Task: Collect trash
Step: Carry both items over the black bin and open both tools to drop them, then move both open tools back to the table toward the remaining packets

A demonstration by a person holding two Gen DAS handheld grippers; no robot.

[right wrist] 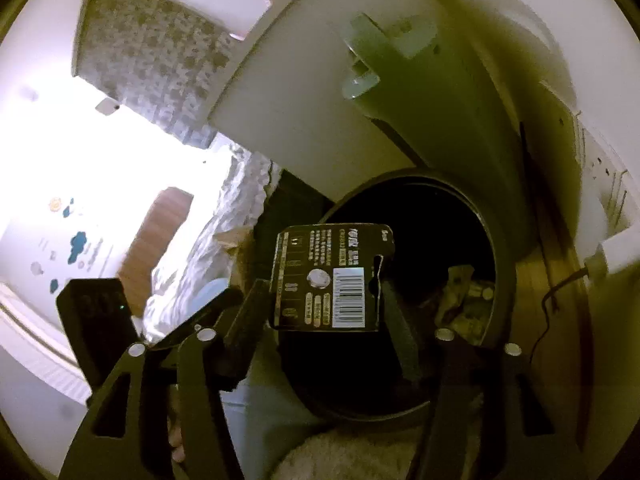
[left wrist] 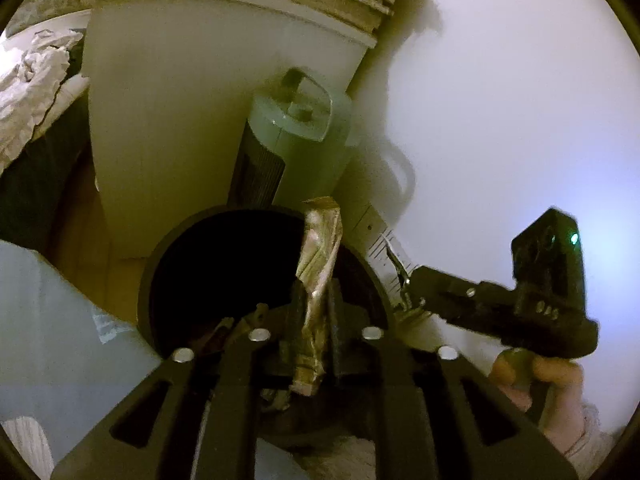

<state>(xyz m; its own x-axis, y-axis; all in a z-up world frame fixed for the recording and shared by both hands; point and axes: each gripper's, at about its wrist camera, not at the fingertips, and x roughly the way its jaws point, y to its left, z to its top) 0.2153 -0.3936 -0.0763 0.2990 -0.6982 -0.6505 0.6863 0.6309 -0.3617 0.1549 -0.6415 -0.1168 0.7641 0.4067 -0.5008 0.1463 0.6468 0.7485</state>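
A black round trash bin [left wrist: 144, 280] stands on the floor below both grippers. In the left wrist view a crumpled shiny wrapper [left wrist: 320, 252] stands upright over the bin's mouth, loose between the fingers of my open left gripper [left wrist: 318, 312]. To the right, my right gripper [left wrist: 404, 300] reaches in over the rim. In the right wrist view a black cardboard pack [right wrist: 332, 272] with a barcode spans my right gripper [right wrist: 328, 312] edge to edge, both fingers against it, above the bin [right wrist: 504, 280]. Crumpled wrappers [right wrist: 460, 300] lie inside.
A white cabinet [left wrist: 200, 100] and a grey tower appliance [left wrist: 296, 140] stand right behind the bin. A bed with rumpled white bedding [right wrist: 200, 260] lies to the left. A white wall [left wrist: 500, 100] and a thin cable [right wrist: 556, 300] are on the right. A person's hand [left wrist: 532, 372] holds the right gripper.
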